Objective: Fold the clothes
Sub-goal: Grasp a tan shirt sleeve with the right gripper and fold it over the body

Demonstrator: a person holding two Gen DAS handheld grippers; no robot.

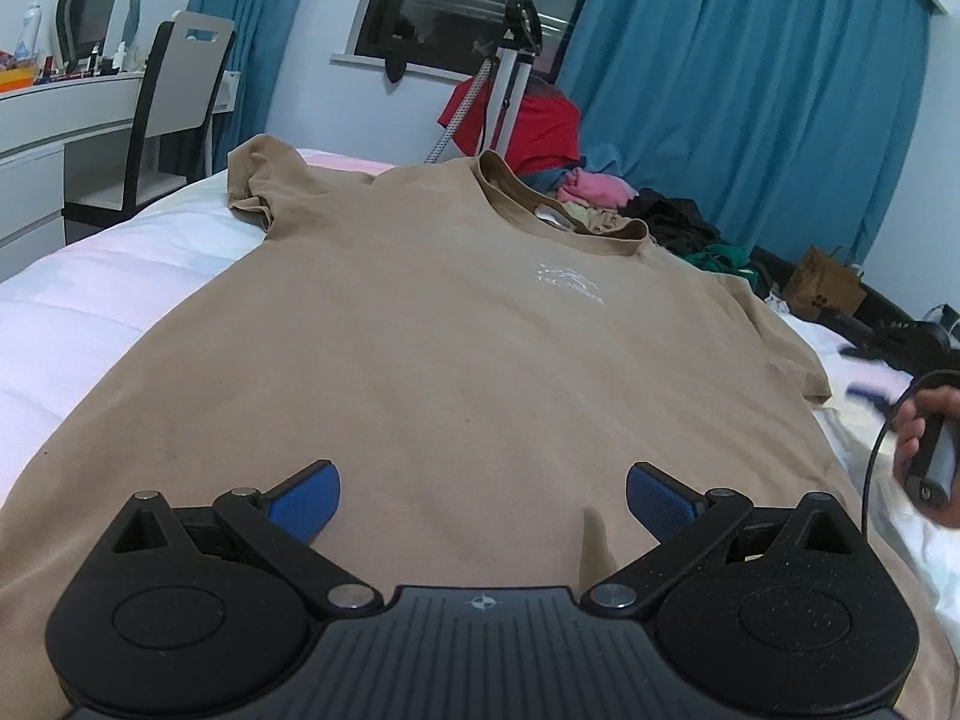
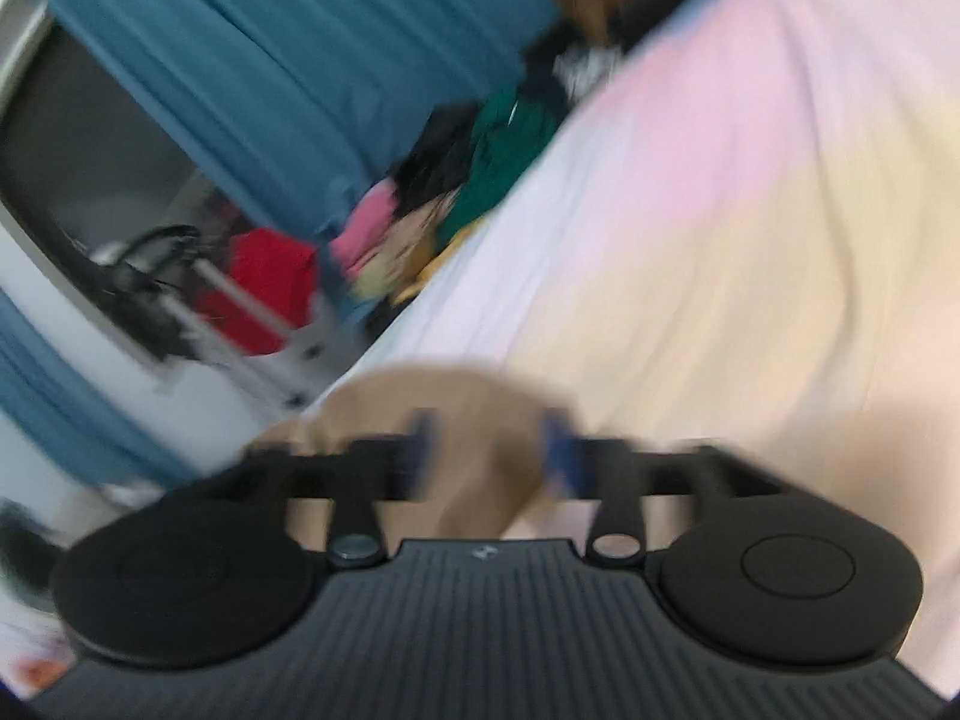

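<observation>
t-shirt (image 1: 456, 324), tan, is what the left gripper (image 1: 483, 495) hangs over: its blue pads stand wide apart above the hem end of the shirt with nothing pinched between them, and a small ridge of cloth rises just inside the right pad. held low and open like that, it looks ready to take the hem or press it flat, though that is only a reading. from there the shirt runs away across the bed (image 1: 102, 276), front up, white chest print showing, collar at the far end, left sleeve crumpled near the bed's edge, the other sleeve out to the right; it seems spread this way so the sides can be folded in. the right gripper (image 2: 489, 450) is heavily blurred in its own view, its jaws apart with tan cloth lying between them; i cannot tell whether the pads touch it. in the left view the person's hand (image 1: 921, 450) grips that tool's handle beside the right sleeve. beyond the collar a pile of clothes (image 1: 654, 204) waits against the blue curtain (image 1: 750, 90)
</observation>
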